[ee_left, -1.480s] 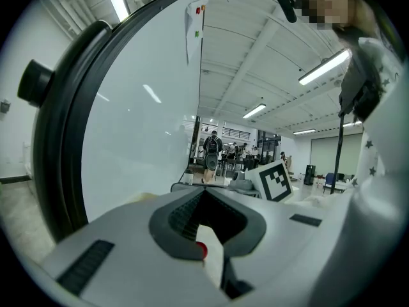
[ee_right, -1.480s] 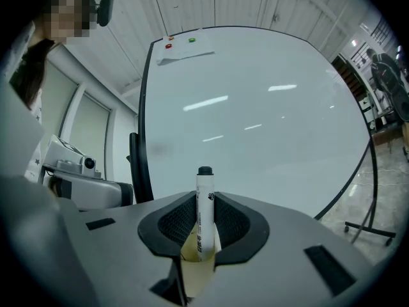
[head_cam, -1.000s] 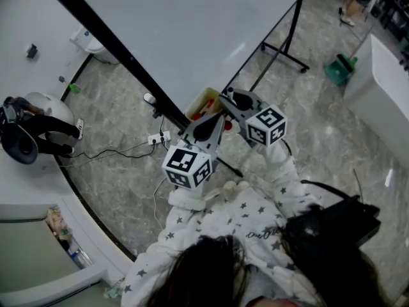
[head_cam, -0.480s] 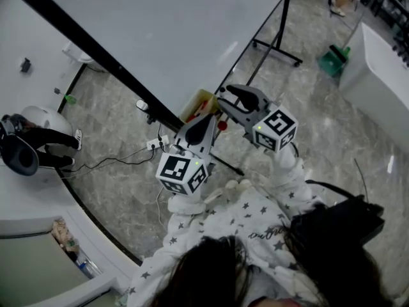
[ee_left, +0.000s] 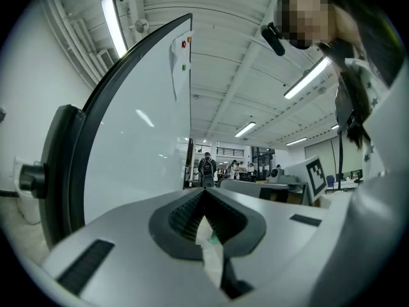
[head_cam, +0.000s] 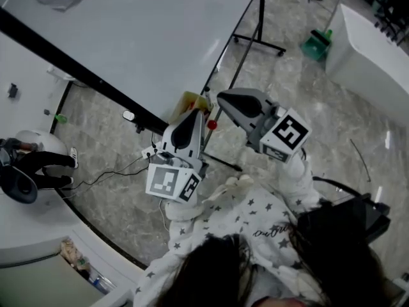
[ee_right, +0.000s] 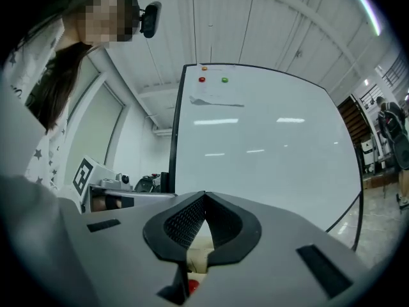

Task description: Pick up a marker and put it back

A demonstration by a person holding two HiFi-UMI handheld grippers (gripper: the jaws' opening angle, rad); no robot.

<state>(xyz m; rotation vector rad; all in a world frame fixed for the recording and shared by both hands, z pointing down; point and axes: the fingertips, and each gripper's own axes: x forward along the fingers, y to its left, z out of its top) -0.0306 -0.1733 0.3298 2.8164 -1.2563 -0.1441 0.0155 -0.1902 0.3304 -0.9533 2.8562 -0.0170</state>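
Whiteboard (head_cam: pixel 147 37) stood ahead, left gripper (head_cam: pixel 195 114) was clenched shut, right gripper (head_cam: pixel 222 97) clenched shut too, both hovered by yellow tray (head_cam: pixel 190 101).

A box (head_cam: pixel 187 100) sits at the whiteboard's (head_cam: pixel 147 37) lower edge, just ahead of the left gripper (head_cam: pixel 196 113); a power strip (head_cam: pixel 148 152) lies on the floor (head_cam: pixel 287 94) to their left.

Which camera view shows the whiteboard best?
The right gripper view: the whiteboard faces the camera almost whole, with two magnets and a paper sheet near its top. The left gripper view shows it at a sharp slant. The head view looks steeply down on it, cropped by the picture's edge.
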